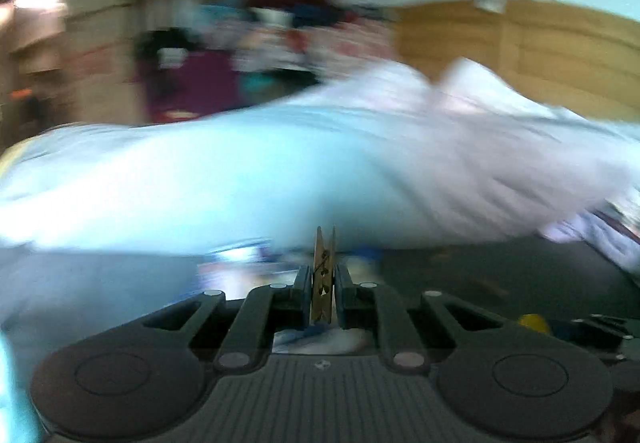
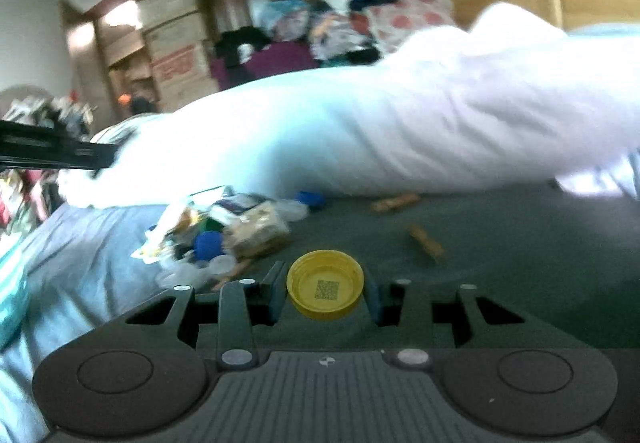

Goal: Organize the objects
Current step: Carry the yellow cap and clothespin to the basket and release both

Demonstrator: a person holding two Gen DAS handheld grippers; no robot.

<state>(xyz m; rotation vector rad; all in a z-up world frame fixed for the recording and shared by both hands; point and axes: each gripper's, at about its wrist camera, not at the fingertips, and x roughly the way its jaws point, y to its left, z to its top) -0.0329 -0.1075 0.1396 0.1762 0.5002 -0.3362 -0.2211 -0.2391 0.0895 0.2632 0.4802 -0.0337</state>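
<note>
Clamped upright between the fingers of the left hand-held gripper, a wooden clothespin fills the foreground of the left wrist view; behind it a white duvet is blurred. From the right wrist view, the right hand-held gripper grasps a yellow bottle cap, hollow side facing the camera, above a dark green bed cover where two more clothespins lie near a heap of caps and wrappers
</note>
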